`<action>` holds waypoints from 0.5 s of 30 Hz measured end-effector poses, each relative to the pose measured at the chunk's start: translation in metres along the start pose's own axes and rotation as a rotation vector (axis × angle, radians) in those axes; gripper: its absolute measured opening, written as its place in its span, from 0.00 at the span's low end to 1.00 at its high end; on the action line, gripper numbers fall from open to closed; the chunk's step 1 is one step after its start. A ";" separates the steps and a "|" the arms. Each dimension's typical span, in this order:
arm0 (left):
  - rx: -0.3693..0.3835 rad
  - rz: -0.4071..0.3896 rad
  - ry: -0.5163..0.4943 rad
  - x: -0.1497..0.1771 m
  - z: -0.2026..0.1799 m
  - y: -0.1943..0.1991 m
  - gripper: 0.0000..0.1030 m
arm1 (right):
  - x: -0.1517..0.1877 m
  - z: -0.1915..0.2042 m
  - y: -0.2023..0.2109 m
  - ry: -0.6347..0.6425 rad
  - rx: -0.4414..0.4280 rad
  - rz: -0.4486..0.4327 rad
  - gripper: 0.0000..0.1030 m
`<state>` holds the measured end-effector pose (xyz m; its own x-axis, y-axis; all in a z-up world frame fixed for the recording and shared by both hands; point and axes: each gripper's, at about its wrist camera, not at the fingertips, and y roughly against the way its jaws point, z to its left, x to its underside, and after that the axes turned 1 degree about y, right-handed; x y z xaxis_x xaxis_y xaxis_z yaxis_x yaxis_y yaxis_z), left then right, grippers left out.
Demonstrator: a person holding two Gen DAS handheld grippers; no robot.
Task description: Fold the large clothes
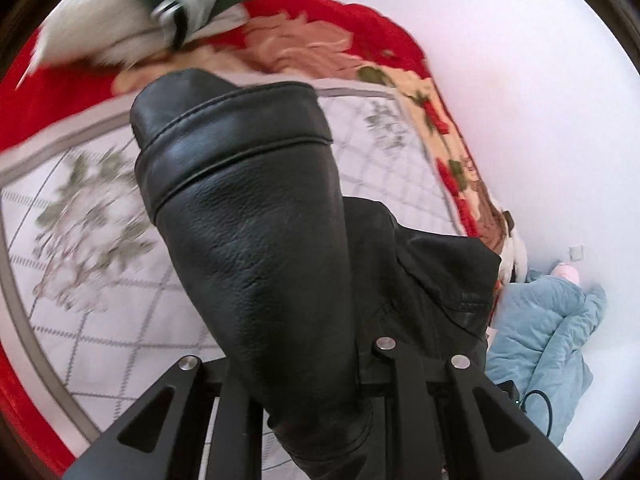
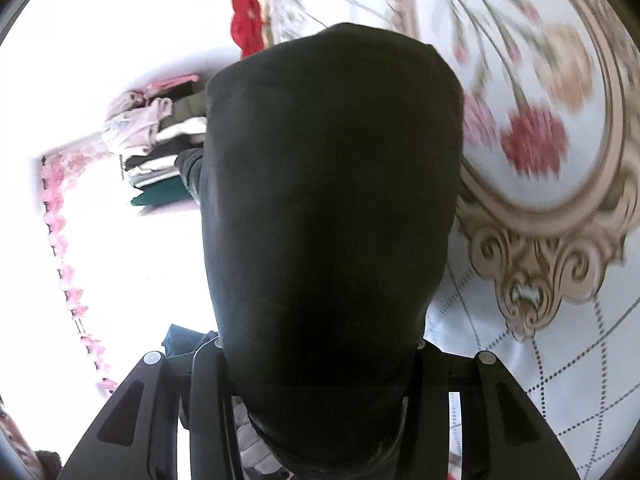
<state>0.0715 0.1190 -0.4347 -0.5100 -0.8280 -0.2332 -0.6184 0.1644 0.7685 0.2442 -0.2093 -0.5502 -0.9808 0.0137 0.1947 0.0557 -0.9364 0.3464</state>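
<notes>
A black leather jacket fills both views. In the left wrist view its sleeve, cuff end up, stands over my left gripper, which is shut on it; the fingertips are hidden under the leather. The jacket's body hangs to the right. In the right wrist view a dark fold of the same jacket covers my right gripper, which is shut on it; its fingertips are hidden too. Both views are blurred at the edges.
A white quilted bed cover with floral print lies below, also in the right wrist view. A red blanket lies at the far edge. A light blue padded garment lies on the right. Stacked folded clothes stand at the left.
</notes>
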 end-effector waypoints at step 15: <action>0.107 0.045 -0.042 -0.057 -0.177 -0.130 0.13 | -0.193 0.060 0.093 0.076 0.032 -0.103 0.44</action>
<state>0.2866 0.0498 -0.4156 -0.5618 -0.7957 -0.2263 -0.6535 0.2591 0.7112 0.4495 -0.2785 -0.5004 -0.9928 0.0820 0.0868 -0.0418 -0.9197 0.3903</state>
